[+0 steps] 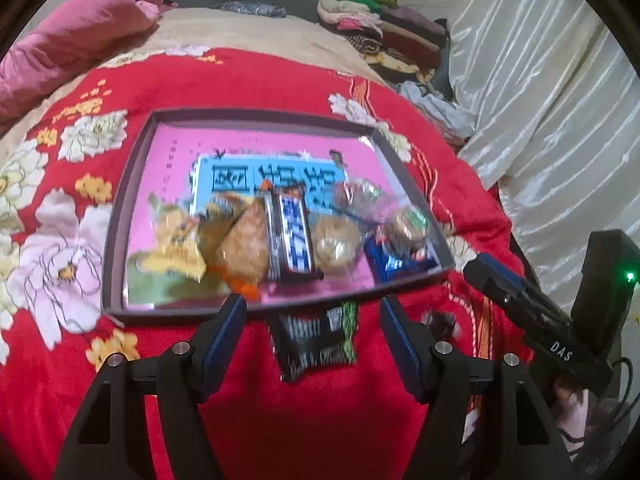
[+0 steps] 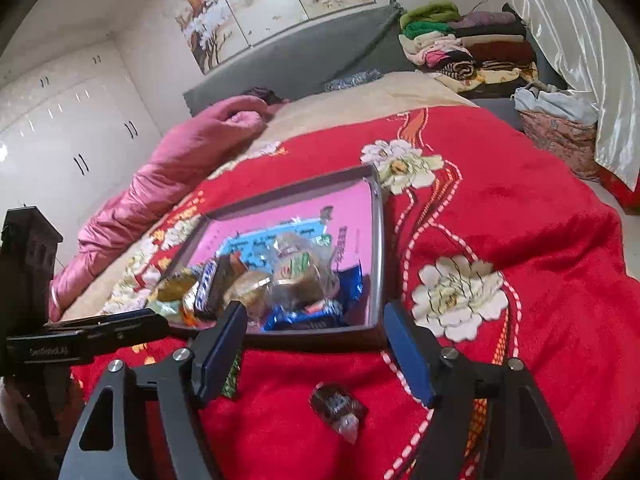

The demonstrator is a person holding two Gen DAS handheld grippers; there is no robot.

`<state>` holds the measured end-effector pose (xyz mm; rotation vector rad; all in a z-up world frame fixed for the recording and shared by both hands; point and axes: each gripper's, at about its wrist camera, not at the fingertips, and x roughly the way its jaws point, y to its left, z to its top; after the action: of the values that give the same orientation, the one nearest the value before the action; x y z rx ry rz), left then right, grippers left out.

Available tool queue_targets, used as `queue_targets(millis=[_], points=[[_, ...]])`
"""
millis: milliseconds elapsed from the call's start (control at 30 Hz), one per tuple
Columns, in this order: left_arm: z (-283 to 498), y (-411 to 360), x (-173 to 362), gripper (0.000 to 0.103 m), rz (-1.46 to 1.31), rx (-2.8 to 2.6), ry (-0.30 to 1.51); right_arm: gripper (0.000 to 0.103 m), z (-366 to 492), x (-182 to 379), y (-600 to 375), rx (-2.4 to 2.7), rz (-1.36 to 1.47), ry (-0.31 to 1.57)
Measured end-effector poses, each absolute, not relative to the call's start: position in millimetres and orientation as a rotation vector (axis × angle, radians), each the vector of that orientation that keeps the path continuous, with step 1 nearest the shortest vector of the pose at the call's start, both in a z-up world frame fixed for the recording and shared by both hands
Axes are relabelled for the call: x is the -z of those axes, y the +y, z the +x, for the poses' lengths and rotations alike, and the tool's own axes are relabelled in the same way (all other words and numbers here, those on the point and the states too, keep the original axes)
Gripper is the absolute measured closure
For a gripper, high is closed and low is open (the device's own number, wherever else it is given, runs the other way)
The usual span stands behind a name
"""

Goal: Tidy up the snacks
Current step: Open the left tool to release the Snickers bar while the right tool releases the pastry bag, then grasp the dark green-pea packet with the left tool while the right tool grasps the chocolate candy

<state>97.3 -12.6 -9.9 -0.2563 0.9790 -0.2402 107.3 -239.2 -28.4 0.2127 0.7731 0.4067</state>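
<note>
A dark-rimmed tray (image 1: pixel 120 216) with a pink printed floor lies on the red floral blanket and holds several wrapped snacks, among them a dark chocolate bar (image 1: pixel 294 236). The tray also shows in the right wrist view (image 2: pixel 378 240). My left gripper (image 1: pixel 312 312) is open and empty above a black-and-green snack packet (image 1: pixel 316 340) lying just in front of the tray. My right gripper (image 2: pixel 314 320) is open and empty above a small dark wrapped candy (image 2: pixel 338 404) on the blanket. The right gripper also shows in the left wrist view (image 1: pixel 484 270).
The red blanket (image 2: pixel 520 220) covers the bed. A pink quilt (image 2: pixel 168 172) lies at the far left. Folded clothes (image 2: pixel 460 44) are stacked by the headboard. A white curtain (image 1: pixel 540 80) hangs at the right.
</note>
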Motion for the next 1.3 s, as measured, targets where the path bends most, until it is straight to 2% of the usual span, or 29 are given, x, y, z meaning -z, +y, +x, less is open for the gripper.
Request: queue_targets(millis=[467,600,933,1100,1300], points=[[90,-21,36,0.032,-0.230,0.218,1.039,0.033,85,49,-230,-0.320,0.164,0.884],[89,-24,43,0.032,-0.230,0.210,1.053,0.041,81,51,-231,-0.300,0.153,0.895],[95,-25,53,0.032,-0.228,0.199,1.064,0.052,89,71,-221,-0.309,0.165,0.984],[98,-29,59,0.032,-0.230,0.202,1.080,0.064,96,81,-216,-0.305,0.137,1.016],[103,-39,63,0.028,-0.228,0.198,1.087,0.065,97,78,-217,-0.323,0.137,1.005]])
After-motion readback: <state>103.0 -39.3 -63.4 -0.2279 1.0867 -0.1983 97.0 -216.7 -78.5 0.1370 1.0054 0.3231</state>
